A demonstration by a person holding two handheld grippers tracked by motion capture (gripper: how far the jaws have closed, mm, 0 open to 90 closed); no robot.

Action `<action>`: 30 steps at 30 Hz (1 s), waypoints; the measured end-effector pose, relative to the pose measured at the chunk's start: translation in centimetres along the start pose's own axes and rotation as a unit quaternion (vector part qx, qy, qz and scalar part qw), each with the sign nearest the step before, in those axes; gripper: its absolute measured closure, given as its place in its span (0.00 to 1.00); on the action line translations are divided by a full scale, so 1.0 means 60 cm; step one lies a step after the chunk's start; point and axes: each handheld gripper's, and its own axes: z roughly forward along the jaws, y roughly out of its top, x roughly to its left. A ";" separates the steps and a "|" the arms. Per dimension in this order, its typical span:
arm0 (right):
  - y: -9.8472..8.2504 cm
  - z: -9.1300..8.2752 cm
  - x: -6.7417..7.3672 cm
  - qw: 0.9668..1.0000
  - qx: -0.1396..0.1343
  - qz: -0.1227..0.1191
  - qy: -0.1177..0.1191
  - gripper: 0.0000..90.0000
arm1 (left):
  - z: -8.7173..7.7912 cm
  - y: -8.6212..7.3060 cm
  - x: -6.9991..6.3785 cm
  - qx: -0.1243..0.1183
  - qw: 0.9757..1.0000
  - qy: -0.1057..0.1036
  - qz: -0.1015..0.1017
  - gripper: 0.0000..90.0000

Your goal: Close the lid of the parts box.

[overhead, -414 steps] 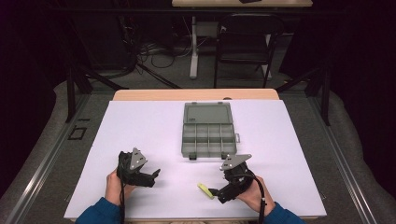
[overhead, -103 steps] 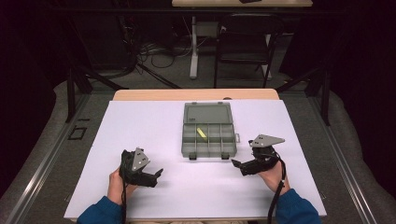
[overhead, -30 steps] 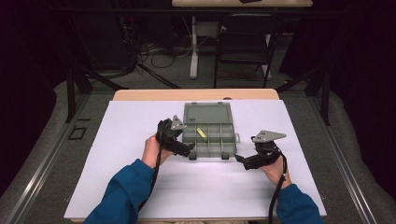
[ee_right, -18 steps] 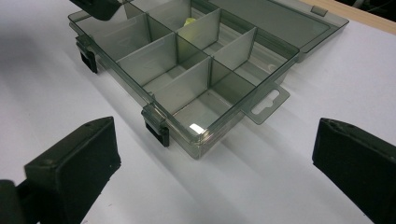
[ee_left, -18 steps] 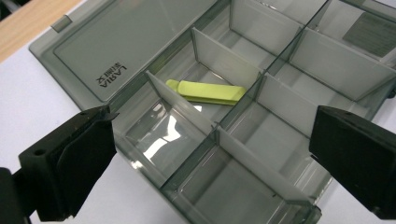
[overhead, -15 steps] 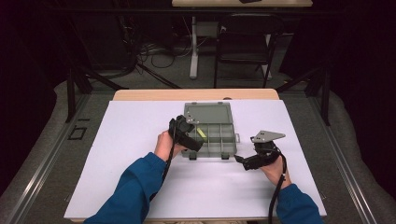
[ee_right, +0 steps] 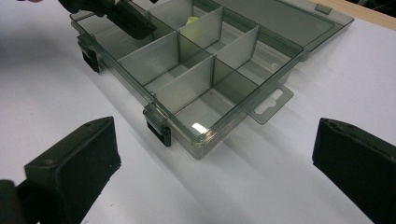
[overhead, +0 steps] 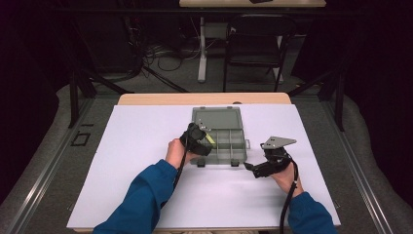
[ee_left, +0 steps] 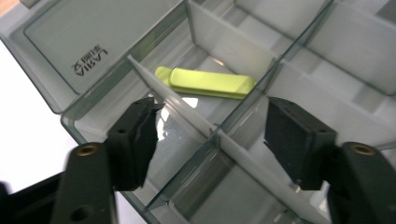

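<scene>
A person in blue sleeves works at a table covered by a white sheet (overhead: 146,146), with a smoky clear plastic compartment box (overhead: 229,146) lying open near the middle, its lid (overhead: 217,118) folded flat away from the person. At the left, the left hand (overhead: 175,152) holds the left gripper (overhead: 202,142) over the box's left end, and its body hides part of the compartments beneath it in the high view. In the left gripper view its two black jaws stand wide apart with nothing between the pads, poised above the thin dividers (ee_left: 187,112) at the box's corner. Just beyond the jaws, in a compartment next to the lid hinge, lies a small yellow-green flat bar (ee_left: 212,83) with rounded ends, resting on the compartment floor and apart from both pads; the same bar shows as a yellow sliver (overhead: 209,139) by the gripper in the high view. Moulded lettering on the lid (ee_left: 91,59) is too blurred to read. To the right, past the box's front right corner, the right hand (overhead: 285,175) holds the right gripper (overhead: 249,168) low over the sheet, near the box but not touching it. In the right gripper view its jaws are also spread wide and empty, facing the box's black latches (ee_right: 159,127) and its hang tab (ee_right: 271,103).
</scene>
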 end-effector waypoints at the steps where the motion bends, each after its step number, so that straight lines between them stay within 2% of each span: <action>1: 0.000 0.000 0.000 1.000 0.000 0.000 0.000 0.00 | 0.002 -0.002 0.001 -0.004 1.000 -0.001 -0.007 0.41; 2: 0.000 0.000 -0.001 1.000 -0.001 0.000 0.000 0.00 | 0.003 -0.003 0.002 -0.005 1.000 -0.007 -0.013 0.43; 4: 0.000 0.001 -0.002 1.000 -0.002 0.000 0.000 0.00 | 0.005 -0.006 0.003 -0.009 1.000 -0.004 -0.018 0.46; 6: 0.000 0.003 -0.003 1.000 -0.001 0.002 0.002 0.00 | 0.008 -0.010 0.004 -0.012 1.000 -0.013 -0.026 0.50; 7: 0.001 0.004 -0.003 1.000 0.000 0.000 0.002 0.00 | 0.007 -0.011 0.003 -0.012 0.999 -0.014 -0.026 0.54; 10: 0.001 0.005 -0.003 1.000 0.000 -0.002 0.004 0.00 | 0.009 -0.011 -0.003 -0.013 1.000 -0.009 -0.019 0.55; 13: -0.001 0.007 -0.006 1.000 0.000 -0.001 0.004 0.00 | 0.010 -0.014 0.001 -0.015 0.999 -0.020 -0.025 0.56; 19: -0.002 0.010 -0.008 1.000 0.002 -0.002 0.005 0.00 | 0.010 -0.014 0.000 -0.017 0.999 -0.018 -0.021 0.57; 30: 0.021 0.021 -0.024 1.000 -0.001 -0.007 -0.002 0.00 | 0.010 -0.014 0.001 -0.013 1.000 -0.018 -0.017 0.57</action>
